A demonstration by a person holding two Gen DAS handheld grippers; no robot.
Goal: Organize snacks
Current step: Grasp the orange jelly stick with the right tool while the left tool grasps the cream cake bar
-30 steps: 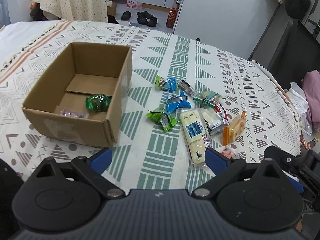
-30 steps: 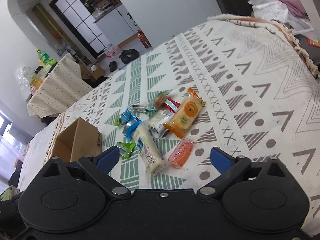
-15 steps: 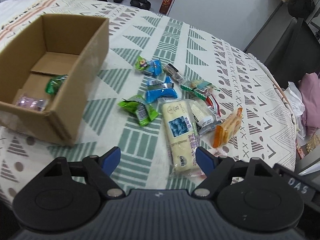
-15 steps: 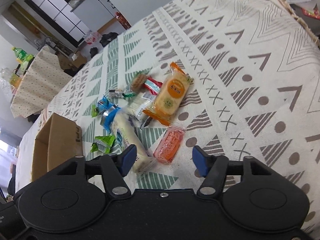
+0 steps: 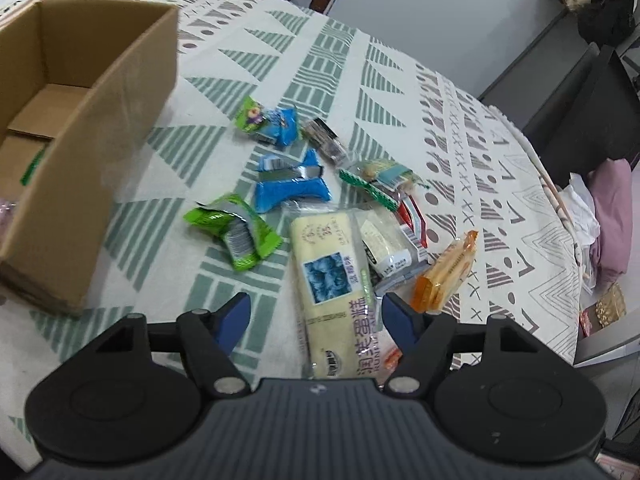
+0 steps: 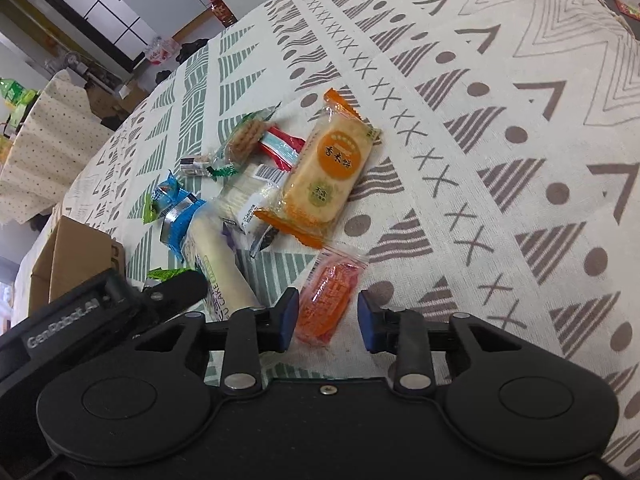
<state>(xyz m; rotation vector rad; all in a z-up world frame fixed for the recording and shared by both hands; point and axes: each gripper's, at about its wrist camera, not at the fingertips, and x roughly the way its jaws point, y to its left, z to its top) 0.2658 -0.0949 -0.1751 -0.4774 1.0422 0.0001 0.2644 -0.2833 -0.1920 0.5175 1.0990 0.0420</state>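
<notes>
A person holds 2 grippers over a tabletop (image 6: 520, 128) draped in a patterned cloth, where wrapped snacks lie scattered beside a cardboard box (image 5: 92, 128).

The right gripper (image 6: 328, 320) sits low over a small orange-red snack packet (image 6: 330, 292). The packet lies directly ahead of it, its near end between the 2 blue fingertips (image 6: 289, 318), with a clear gap on each side. The packet's long axis runs roughly along the fingers, tilted slightly right, so the gripper would close across its narrow width. The jaws are partly open and hold nothing.

The left gripper (image 5: 314, 320) hovers with its jaws wider apart, also empty, straddling the near end of a long cream cake bar (image 5: 332, 280) that points away from it. The orange-red packet peeks out just beside its right fingertip, but the right gripper looks nearer and better lined up.

The packet is clear plastic with crimped ends, flat and thin, showing ridged orange-red contents. It lies just apart from an orange rice cracker pack (image 6: 328, 176). The box stands to the left, well apart.
</notes>
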